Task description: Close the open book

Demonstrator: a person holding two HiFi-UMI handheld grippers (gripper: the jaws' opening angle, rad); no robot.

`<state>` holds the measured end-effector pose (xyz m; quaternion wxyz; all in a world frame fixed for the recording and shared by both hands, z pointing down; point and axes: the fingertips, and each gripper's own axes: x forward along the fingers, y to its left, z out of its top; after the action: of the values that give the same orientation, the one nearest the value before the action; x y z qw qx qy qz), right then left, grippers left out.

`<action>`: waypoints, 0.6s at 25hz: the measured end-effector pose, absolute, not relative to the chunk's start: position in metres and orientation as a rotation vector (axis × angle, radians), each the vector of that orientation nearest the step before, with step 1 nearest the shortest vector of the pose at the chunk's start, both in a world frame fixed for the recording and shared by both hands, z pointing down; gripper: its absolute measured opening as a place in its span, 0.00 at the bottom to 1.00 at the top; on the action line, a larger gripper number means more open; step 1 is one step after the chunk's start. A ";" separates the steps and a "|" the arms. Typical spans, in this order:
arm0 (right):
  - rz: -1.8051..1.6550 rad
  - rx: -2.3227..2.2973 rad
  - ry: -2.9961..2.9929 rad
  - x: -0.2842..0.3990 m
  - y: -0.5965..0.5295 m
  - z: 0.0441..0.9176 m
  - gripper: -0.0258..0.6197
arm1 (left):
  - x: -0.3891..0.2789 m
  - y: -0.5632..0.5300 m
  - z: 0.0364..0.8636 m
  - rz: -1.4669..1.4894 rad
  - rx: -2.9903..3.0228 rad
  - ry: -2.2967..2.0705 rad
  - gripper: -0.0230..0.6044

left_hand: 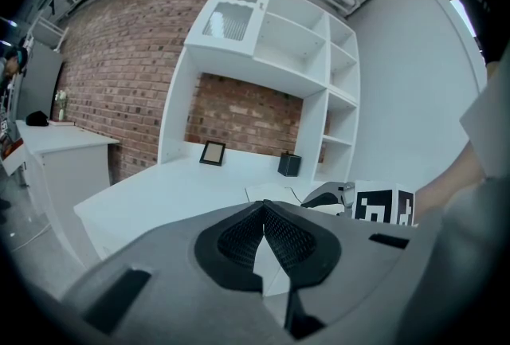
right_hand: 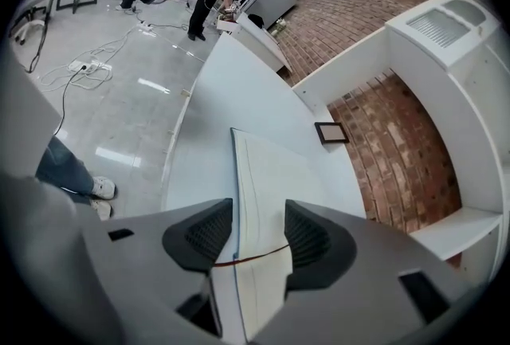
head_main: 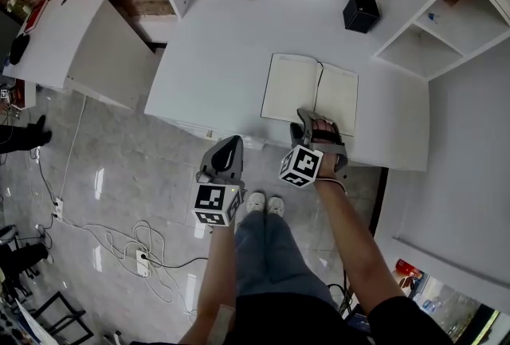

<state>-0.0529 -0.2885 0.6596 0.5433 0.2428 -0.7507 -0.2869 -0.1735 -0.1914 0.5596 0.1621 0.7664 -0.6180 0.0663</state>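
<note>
Right forearm stretched forward, right gripper (head_main: pixel 312 122) tipped down at near edge of open book (head_main: pixel 309 92). Book lies flat, pages up, on white desk (head_main: pixel 215 49). Left gripper (head_main: pixel 225 150) held back off desk edge, over floor, roughly level. Right gripper view only: jaws apart, book edge and red ribbon (right_hand: pixel 256 253) between pads (no squeeze seen). Left gripper view: jaws together, nothing held.

Rt gripper (head_main: pixel 315 125) hides near edge of book (head_main: pixel 291 88).
</note>
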 end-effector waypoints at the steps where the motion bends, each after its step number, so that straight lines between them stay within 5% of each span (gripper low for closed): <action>1: -0.693 0.580 -1.776 -0.054 -0.289 0.659 0.35 | -0.174 -0.191 0.560 0.191 2.187 -1.762 0.05; 8: -0.768 0.611 -1.731 -0.055 -0.293 0.661 0.28 | -0.179 -0.191 0.564 0.207 2.177 -1.756 0.05; 12: -0.771 0.645 -1.741 -0.053 -0.286 0.666 0.11 | -0.181 -0.191 0.565 0.209 2.169 -1.757 0.05; 15: -0.745 0.695 -1.768 -0.052 -0.285 0.662 0.09 | -0.181 -0.193 0.566 0.214 2.171 -1.752 0.05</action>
<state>-0.0516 -0.2852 0.6619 0.5232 0.2902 -0.7385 -0.3110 -0.1814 -0.1926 0.5658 0.1712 0.7645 -0.6169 0.0755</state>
